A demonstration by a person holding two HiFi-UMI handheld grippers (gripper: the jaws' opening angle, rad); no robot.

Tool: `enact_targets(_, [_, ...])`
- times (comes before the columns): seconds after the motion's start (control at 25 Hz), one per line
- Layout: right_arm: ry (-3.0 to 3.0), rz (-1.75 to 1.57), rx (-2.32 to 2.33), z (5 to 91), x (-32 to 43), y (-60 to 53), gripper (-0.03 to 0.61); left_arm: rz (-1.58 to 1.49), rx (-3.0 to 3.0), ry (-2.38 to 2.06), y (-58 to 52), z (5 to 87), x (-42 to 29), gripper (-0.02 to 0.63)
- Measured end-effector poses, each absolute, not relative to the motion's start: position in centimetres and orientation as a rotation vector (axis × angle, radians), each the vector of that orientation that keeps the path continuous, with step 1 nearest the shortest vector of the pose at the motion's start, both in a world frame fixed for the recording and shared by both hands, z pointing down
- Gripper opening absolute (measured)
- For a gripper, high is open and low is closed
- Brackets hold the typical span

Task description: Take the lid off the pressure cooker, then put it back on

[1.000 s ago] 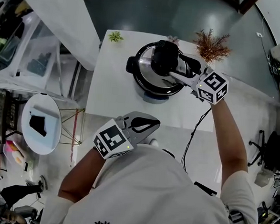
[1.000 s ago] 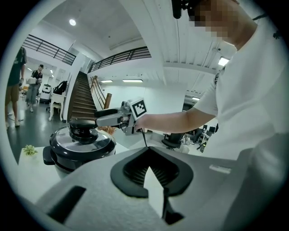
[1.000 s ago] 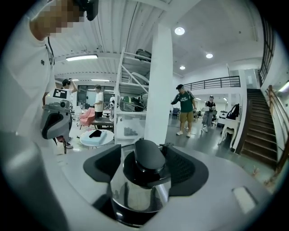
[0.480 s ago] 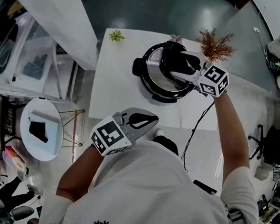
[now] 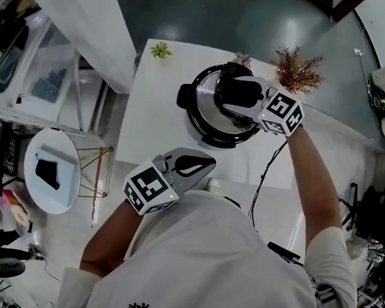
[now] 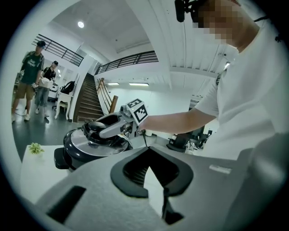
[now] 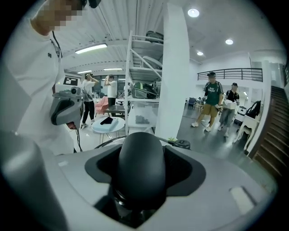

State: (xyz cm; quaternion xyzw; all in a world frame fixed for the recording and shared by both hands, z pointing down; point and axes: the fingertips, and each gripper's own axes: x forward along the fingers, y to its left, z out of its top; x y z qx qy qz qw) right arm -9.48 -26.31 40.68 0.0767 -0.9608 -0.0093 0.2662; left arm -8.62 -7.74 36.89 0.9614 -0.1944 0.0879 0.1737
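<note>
- Head view: the pressure cooker (image 5: 210, 133) sits on the white counter (image 5: 156, 114), with its lid (image 5: 206, 101) on.
- Right gripper view: the right hand-held gripper (image 7: 141, 146) is closing around the lid's black knob (image 7: 137, 171).
- Left gripper view: the left hand-held gripper (image 6: 148, 150) is pinched together and holds nothing.

We see a white counter (image 5: 156, 114) with a small green plant (image 5: 160, 49) and a dried brown sprig (image 5: 296, 66) at its far edge. A round side table (image 5: 61, 197) stands well apart.
</note>
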Motion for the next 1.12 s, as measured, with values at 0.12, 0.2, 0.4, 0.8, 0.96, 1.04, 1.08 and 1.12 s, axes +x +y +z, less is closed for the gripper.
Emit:
enact_targets(0.12, [-2.595, -0.059, 0.205, 40.8, -9.4, -26.1, 0.298, 0.237, 2.715, -0.584, -8.2, 37.0, -8.3, 0.006])
enact_targets(0.2, [-2.594, -0.068, 0.204, 40.8, -9.4, -26.1, 0.295, 0.234, 2.707, -0.59, -8.4, 37.1, -7.8, 0.006])
enact_targets(0.4, [-2.587, -0.063, 0.195, 40.8, -9.4, -26.2, 0.293, 0.25, 2.707, -0.611, -9.0, 37.0, -7.0, 0.006])
enact_targets(0.8, [-2.577, -0.062, 0.193, 41.0, -9.4, -26.2, 0.291, 0.255, 2.7, -0.657, -9.3, 36.8, -6.8, 0.006])
enact_targets(0.96, [-2.572, -0.064, 0.183, 40.8, -9.3, -26.2, 0.291, 0.263, 2.699, -0.67, -9.2, 36.7, -7.0, 0.006])
enact_targets(1.04, [-2.567, -0.07, 0.177, 40.7, -9.3, -26.1, 0.291, 0.26, 2.695, -0.672, -9.0, 36.8, -7.1, 0.006])
enact_targets(1.08, [-2.565, -0.072, 0.174, 40.6, -9.2, -26.0, 0.291, 0.26, 2.694, -0.674, -8.9, 36.8, -7.1, 0.006])
enact_targets(1.12, [-2.566, -0.074, 0.172, 40.5, -9.2, -26.0, 0.291, 0.261, 2.694, -0.675, -8.8, 36.9, -7.2, 0.006])
